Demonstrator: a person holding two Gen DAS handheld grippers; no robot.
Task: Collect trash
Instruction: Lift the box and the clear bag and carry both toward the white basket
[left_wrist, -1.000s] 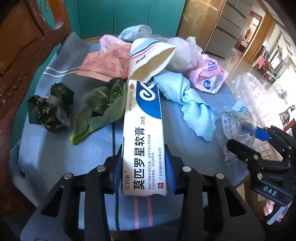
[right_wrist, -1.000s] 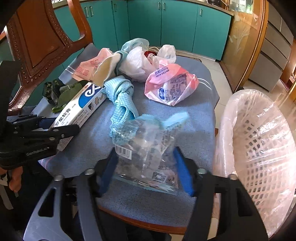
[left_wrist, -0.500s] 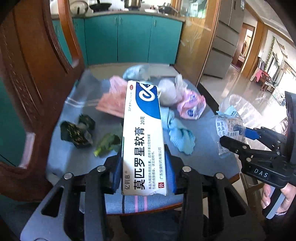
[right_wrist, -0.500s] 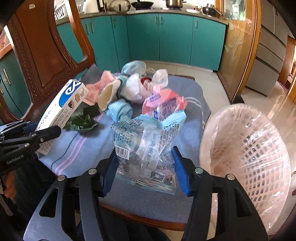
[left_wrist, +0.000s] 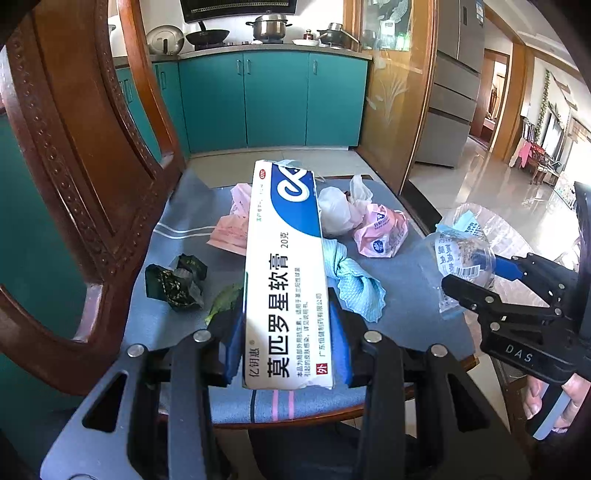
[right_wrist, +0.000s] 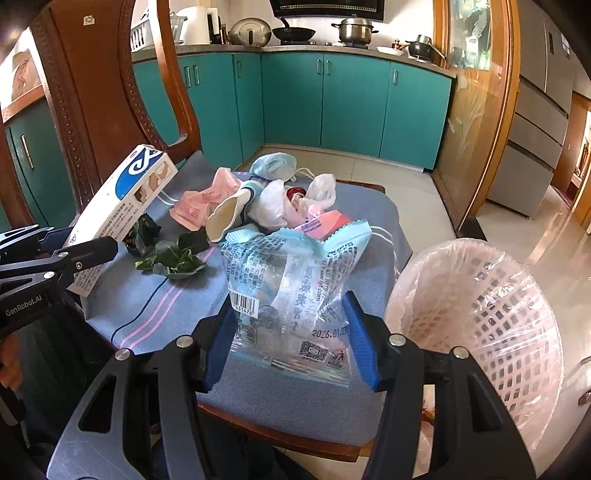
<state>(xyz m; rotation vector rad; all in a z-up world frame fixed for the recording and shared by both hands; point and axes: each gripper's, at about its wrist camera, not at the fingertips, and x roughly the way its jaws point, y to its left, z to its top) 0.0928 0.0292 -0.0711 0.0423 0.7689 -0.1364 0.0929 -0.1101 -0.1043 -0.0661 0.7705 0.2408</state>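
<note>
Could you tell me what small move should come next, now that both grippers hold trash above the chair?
Probably swing the right gripper, shut on the clear wrapper, over the lined basket beside it and let go; the basket sits nearest that hand.

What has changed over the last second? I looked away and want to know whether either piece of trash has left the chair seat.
Both have. The left gripper raised the ointment box off the cloth, and the right gripper raised the clear snack wrapper too. Neither grip changed. The other trash on the seat and the lined basket kept their places.
</note>
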